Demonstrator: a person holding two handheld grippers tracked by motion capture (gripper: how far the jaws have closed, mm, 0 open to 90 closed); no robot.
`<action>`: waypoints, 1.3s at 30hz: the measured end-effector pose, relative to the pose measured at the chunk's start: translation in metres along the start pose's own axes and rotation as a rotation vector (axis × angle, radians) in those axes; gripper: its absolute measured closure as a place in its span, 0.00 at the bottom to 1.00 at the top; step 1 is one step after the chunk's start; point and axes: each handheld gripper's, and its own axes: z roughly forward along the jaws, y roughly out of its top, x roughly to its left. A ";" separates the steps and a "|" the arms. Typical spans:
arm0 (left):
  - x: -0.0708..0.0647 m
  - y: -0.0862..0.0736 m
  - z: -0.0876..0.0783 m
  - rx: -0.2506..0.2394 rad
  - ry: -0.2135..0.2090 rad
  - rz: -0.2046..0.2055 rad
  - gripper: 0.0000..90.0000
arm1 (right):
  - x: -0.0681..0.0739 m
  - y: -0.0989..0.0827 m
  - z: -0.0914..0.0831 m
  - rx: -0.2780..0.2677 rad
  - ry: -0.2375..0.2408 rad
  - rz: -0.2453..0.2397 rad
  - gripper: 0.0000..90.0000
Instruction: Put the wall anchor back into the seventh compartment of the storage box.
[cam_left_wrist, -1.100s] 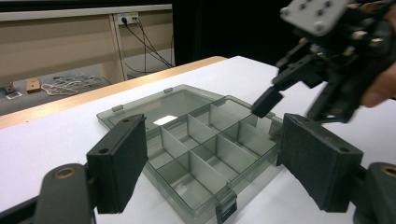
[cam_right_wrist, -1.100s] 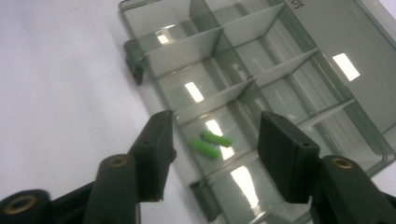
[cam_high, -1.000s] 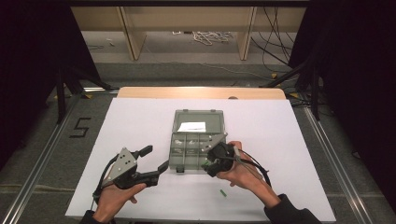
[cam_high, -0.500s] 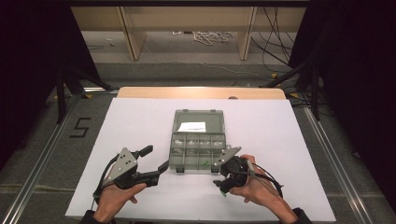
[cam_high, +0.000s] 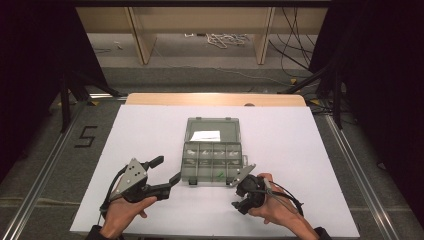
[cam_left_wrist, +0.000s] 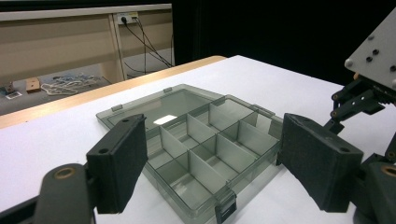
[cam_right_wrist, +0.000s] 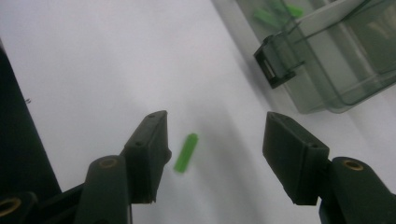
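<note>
High view: we look fwd and down from above the person's side, far off, whole white table (cam_high: 150, 135) in frame. Left gripper view: low, close, facing the compartment box (cam_left_wrist: 196, 140). Right gripper view: v. close, angled down at table; both gripper views share the box's near edge w/ high view.

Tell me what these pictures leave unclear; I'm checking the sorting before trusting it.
- Green piece on the table: blurred in the right gripper view, its exact shape unreadable; in the high view the right gripper covers that spot.
- Organizer box contents: too small in the high view, apart from a green speck.
- Box lid label: print too small.
- Left gripper: its open jaws hide the box's near corners.
</note>
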 end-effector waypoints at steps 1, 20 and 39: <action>0.000 0.000 0.001 -0.006 -0.004 0.000 0.26 | 0.001 0.000 0.001 0.010 0.009 -0.003 0.47; 0.000 0.000 0.000 0.002 0.000 0.004 0.26 | 0.004 -0.003 0.007 0.063 0.046 -0.024 0.57; -0.001 -0.001 0.001 0.000 0.005 -0.020 0.26 | 0.005 -0.004 0.012 0.087 0.065 -0.039 0.73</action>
